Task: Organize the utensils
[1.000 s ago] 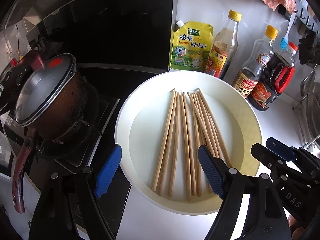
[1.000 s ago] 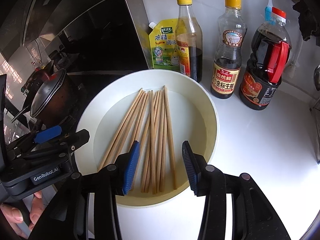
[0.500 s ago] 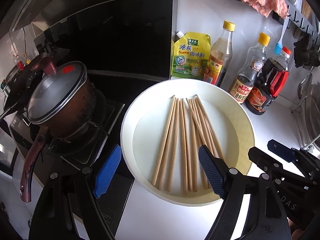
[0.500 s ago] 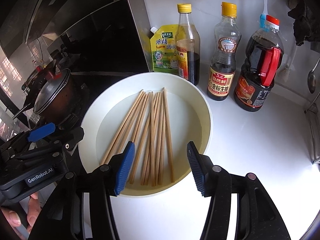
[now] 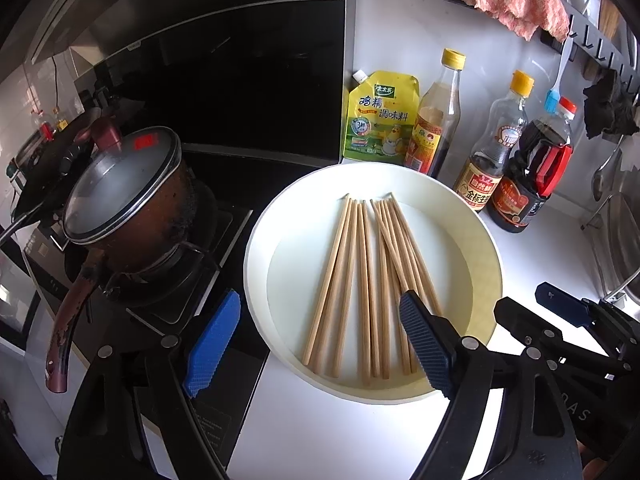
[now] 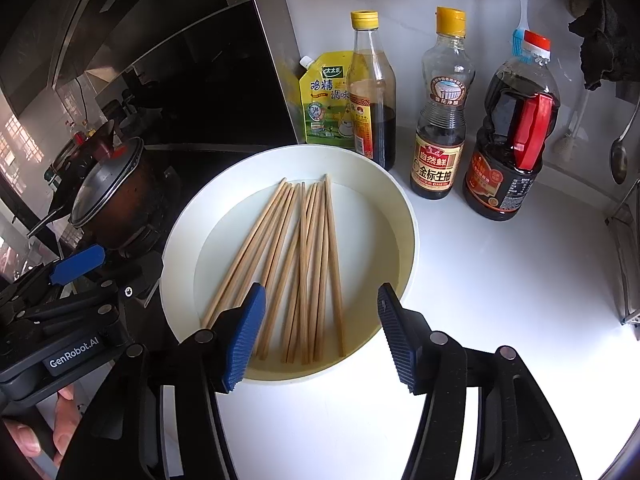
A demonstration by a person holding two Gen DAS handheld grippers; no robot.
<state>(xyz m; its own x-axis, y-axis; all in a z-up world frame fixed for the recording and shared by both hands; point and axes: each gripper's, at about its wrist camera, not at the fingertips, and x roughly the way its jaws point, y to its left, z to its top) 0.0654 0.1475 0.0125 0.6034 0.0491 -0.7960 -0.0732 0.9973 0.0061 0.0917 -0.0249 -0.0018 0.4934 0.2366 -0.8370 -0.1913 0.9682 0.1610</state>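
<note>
Ten-ish tan wooden chopsticks (image 6: 304, 264) lie lengthwise in the round white dish (image 6: 404, 216), pointing away from the right gripper (image 6: 320, 332); its jaws have just been opening, nothing between them yet.

Matt wooden chopsticks (image 5: 360, 280), glossy plate (image 5: 260, 280)

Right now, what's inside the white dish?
Only wooden chopsticks, lying loose in the white dish, some crossing. The near ends of a few are hidden behind the right gripper.
</note>
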